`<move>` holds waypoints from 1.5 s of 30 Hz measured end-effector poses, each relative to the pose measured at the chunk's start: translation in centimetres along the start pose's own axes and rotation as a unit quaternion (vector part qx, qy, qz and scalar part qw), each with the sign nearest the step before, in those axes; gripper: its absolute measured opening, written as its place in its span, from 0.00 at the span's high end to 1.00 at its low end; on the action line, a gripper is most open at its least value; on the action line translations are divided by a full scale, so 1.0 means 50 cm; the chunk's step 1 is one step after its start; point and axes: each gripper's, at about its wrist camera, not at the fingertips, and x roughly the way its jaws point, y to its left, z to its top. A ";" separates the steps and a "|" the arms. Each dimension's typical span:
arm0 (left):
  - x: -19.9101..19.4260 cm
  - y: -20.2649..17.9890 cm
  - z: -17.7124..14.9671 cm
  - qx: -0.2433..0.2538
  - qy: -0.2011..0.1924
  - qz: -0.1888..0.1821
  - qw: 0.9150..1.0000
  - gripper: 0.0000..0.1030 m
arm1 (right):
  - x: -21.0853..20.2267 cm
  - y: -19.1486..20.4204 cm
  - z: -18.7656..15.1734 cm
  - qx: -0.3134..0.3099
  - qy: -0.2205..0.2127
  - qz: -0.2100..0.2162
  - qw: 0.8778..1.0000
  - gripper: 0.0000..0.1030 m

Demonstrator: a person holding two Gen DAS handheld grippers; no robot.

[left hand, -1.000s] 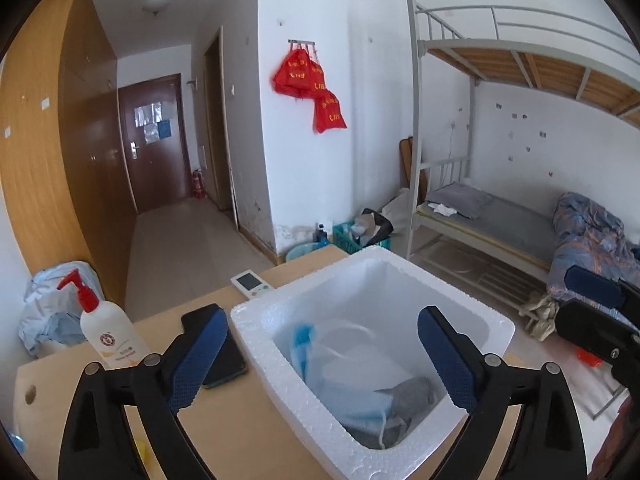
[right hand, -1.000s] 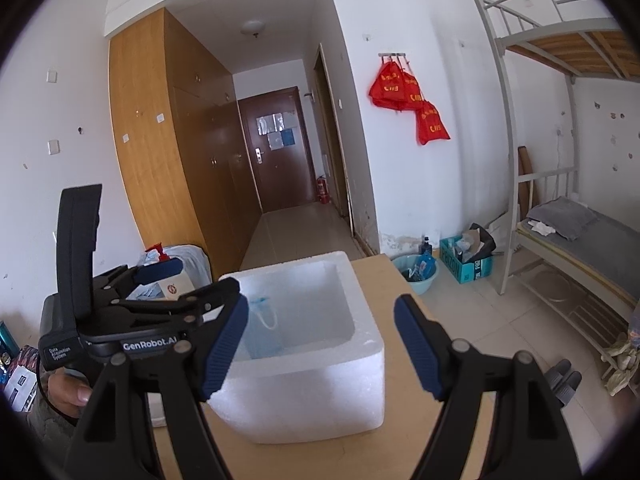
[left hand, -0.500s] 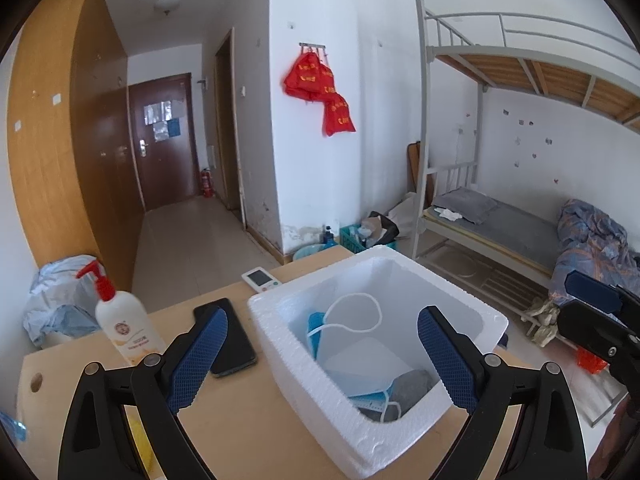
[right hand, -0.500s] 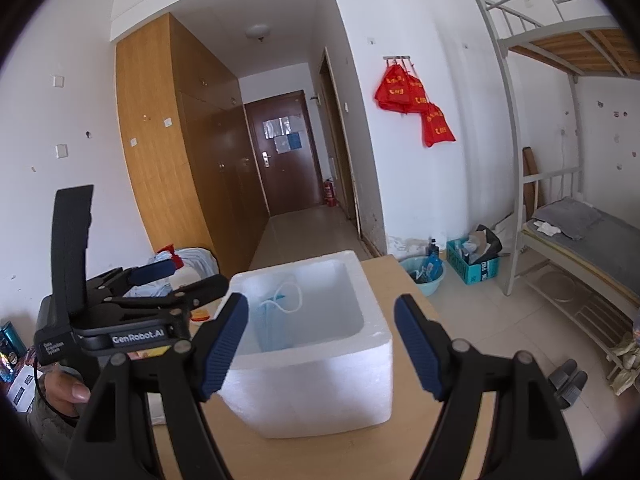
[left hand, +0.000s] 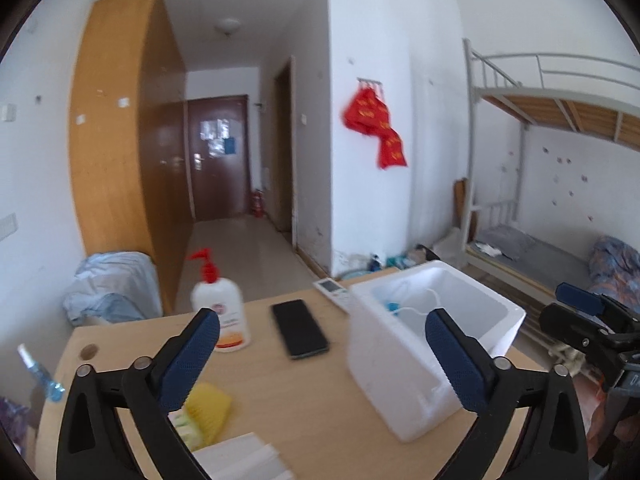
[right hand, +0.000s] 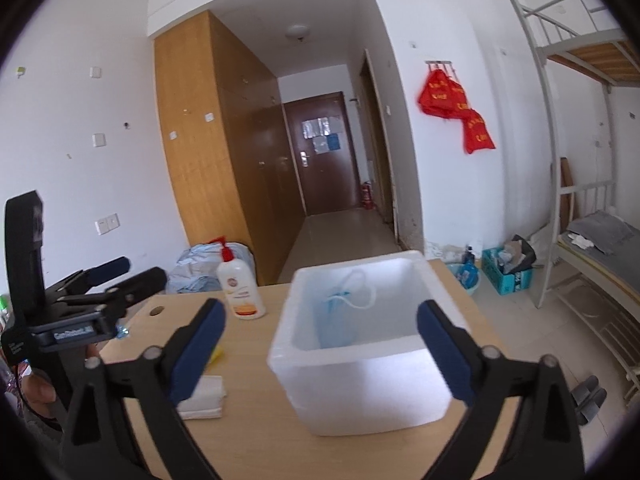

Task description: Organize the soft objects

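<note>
A white foam box [left hand: 420, 352] [right hand: 360, 360] stands on the wooden table [left hand: 312, 400]. Blue face masks with white loops [right hand: 340, 312] lie inside it; they also show in the left wrist view [left hand: 396, 304]. A yellow sponge [left hand: 206, 408] and folded white cloths [left hand: 240, 458] [right hand: 204, 396] lie at the table's near left. My left gripper [left hand: 322, 356] is open and empty, left of the box. My right gripper [right hand: 320, 348] is open and empty, in front of the box.
A white pump bottle with red top [left hand: 220, 312] [right hand: 240, 284], a black phone [left hand: 300, 328] and a white remote [left hand: 334, 290] lie on the table. A blue spray bottle [left hand: 40, 372] stands at the left edge. A bunk bed [left hand: 560, 220] is on the right.
My left gripper has pulled back and swung left, away from over the box; the sponge and cloths have come into its view. My right gripper has drawn back slightly.
</note>
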 end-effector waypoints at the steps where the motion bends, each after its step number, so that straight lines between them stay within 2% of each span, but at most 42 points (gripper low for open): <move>1: -0.010 0.009 -0.002 -0.002 -0.003 0.010 1.000 0.00 | 0.000 0.009 0.000 -0.003 -0.001 0.006 1.000 0.00; 8: -0.091 0.080 -0.037 -0.010 -0.021 0.075 0.997 0.00 | 0.012 0.067 -0.013 -0.010 0.010 0.044 0.999 0.00; 15: -0.140 0.145 -0.067 -0.036 -0.025 0.108 0.993 0.00 | 0.009 0.135 -0.024 -0.043 0.010 0.063 0.997 0.00; 29: -0.206 0.261 -0.117 -0.111 -0.028 0.149 0.982 0.00 | 0.040 0.247 -0.052 -0.084 0.032 0.118 0.989 0.00; 34: -0.208 0.281 -0.136 -0.118 -0.021 0.164 0.979 0.00 | 0.054 0.270 -0.064 -0.088 0.040 0.131 0.987 0.00; 45: -0.188 0.291 -0.161 -0.106 0.001 0.165 0.981 0.00 | 0.093 0.305 -0.092 -0.092 0.071 0.142 0.983 0.00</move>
